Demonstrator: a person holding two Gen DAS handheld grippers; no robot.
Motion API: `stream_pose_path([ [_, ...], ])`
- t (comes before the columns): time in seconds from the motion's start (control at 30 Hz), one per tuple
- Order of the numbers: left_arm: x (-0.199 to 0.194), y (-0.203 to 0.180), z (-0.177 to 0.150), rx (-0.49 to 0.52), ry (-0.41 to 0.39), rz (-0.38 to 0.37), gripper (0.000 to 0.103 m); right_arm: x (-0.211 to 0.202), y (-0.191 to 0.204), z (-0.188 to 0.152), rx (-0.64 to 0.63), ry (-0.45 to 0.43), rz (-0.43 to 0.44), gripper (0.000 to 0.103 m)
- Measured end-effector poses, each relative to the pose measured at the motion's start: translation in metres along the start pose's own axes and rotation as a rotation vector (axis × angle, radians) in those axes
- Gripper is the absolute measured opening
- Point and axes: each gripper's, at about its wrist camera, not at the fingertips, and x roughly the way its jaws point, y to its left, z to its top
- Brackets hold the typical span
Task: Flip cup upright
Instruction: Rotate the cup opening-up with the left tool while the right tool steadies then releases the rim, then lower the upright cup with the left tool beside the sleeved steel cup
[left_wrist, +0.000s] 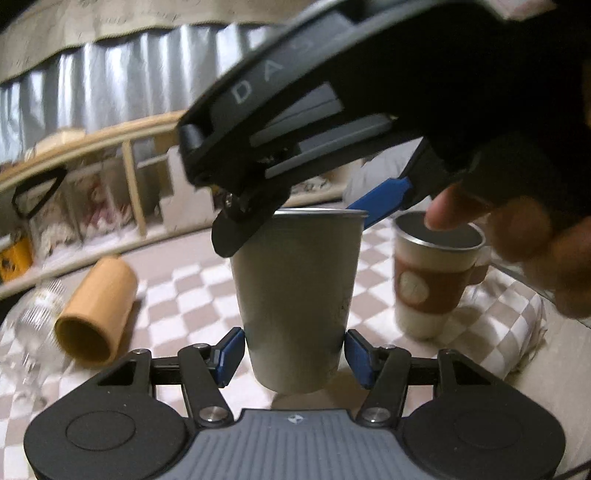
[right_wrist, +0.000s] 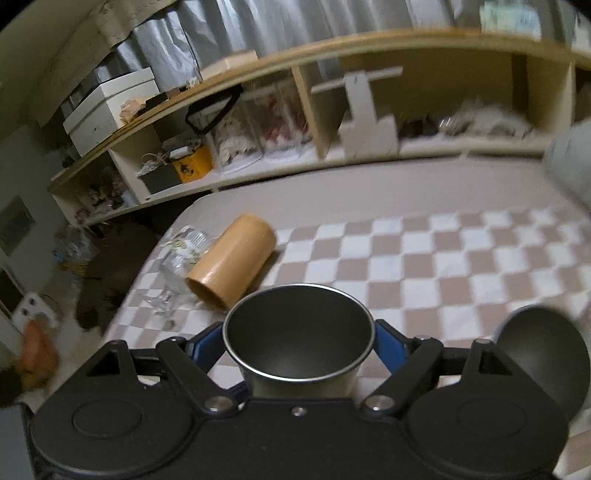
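Left wrist view: steel cup (left_wrist: 295, 295) stands upright on the checkered cloth (left_wrist: 192, 295), between the left gripper's (left_wrist: 294, 350) blue pads, which sit wide beside its base. The right gripper (left_wrist: 303, 218), lettered "DA", clamps the rim. Two other cups show: a sleeved mug (left_wrist: 432, 273) upright, a bamboo cup (left_wrist: 98, 306) lying sideways.

Bed (right_wrist: 332, 192) with taupe sheet, checkered beige-white blanket (right_wrist: 443, 266) on top. Behind it a long pale wood open shelf unit (right_wrist: 321, 110) with cluttered cubbies; white box (right_wrist: 110, 107) on top. Silver-grey curtains (left_wrist: 110, 81) above. Dim indoor light.
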Motion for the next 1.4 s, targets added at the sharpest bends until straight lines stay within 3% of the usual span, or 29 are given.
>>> stream_pose_path([
  [0.17, 0.019, -0.019, -0.004, 0.019, -0.034, -0.017, 0.06, -0.023, -0.007, -0.01, -0.061, -0.053, -0.086, 0.086],
  [0.3, 0.034, -0.025, -0.011, -0.016, -0.016, -0.037, 0.06, -0.028, -0.008, -0.023, -0.113, -0.052, -0.142, 0.086],
  [0.4, 0.043, -0.025, -0.017, -0.062, -0.003, -0.046, 0.06, -0.028, -0.007, -0.029, -0.117, -0.037, -0.133, 0.084],
  [0.67, 0.038, -0.031, -0.017, -0.003, 0.003, -0.029, 0.06, -0.02, -0.018, -0.03, -0.07, -0.027, -0.164, 0.081],
  [1.0, 0.033, -0.032, -0.006, 0.033, 0.11, -0.027, 0.059, -0.038, -0.035, -0.024, 0.034, -0.101, -0.088, 0.084],
  [1.2, 0.031, -0.025, 0.002, 0.03, 0.151, -0.03, 0.059, -0.042, -0.037, -0.024, 0.038, -0.124, -0.105, 0.085],
  [1.3, 0.03, -0.022, 0.001, 0.021, 0.152, -0.022, 0.059, -0.049, -0.038, -0.022, 0.028, -0.142, -0.085, 0.083],
  [1.4, 0.031, -0.021, 0.0, 0.017, 0.155, -0.019, 0.059, -0.054, -0.039, -0.021, 0.02, -0.151, -0.054, 0.073],
])
